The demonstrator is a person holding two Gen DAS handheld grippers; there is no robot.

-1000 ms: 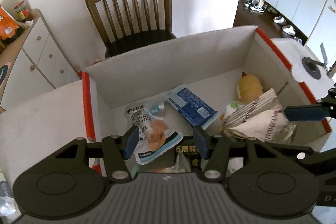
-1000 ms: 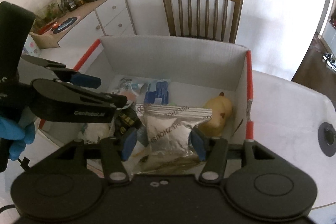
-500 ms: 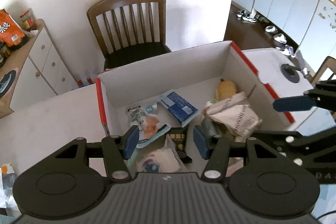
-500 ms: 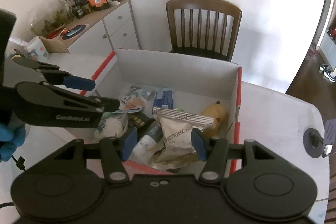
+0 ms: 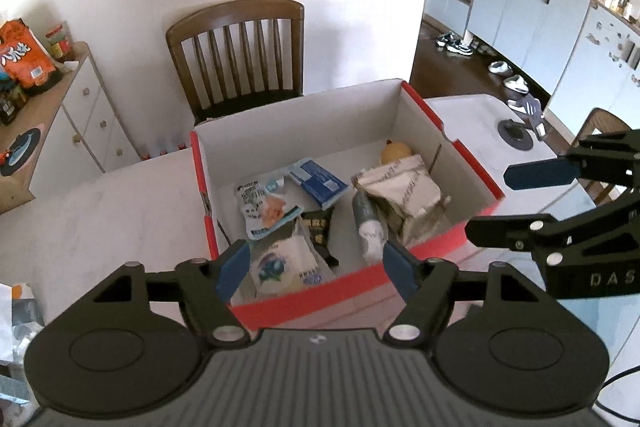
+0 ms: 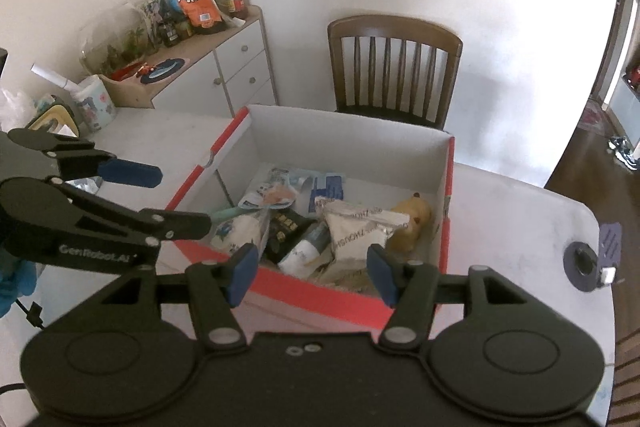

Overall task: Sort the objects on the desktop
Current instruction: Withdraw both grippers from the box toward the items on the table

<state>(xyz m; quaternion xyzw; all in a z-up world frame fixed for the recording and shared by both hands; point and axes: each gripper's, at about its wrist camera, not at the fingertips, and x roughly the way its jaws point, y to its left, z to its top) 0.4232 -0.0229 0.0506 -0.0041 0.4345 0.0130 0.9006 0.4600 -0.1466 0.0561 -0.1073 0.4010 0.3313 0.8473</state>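
Red-edged cardboard box sits on the white table, open top, already loaded; inside we count a silver zip pouch, a blue packet, a white printed sachet, a black snack pack, a white bag with a blue print, a grey-and-white tube and a yellow toy in the far right corner; all loose, overlapping, nothing upright.

Left gripper hangs above the near wall of the box, jaws spread wide, nothing between them; right gripper same story from the other side, jaws apart and empty, also over the near rim; neither touches the box or its contents.

Our read: we are between picks, or near done with the load; no loose item is clearly visible on the table close to the box. At the far left edge of the left view there is some crumpled packaging; can't tell if it belongs to the job. Next move calls for finding any remaining item, centring open jaws over it, closing, then carrying it over the rim without snagging the cardboard.

Surface: pale, matte table, a round black grommet near the right end. Room: wooden slat-back chair behind the box, white drawer cabinet with an orange snack bag on top, white wall, dark floor to the right.
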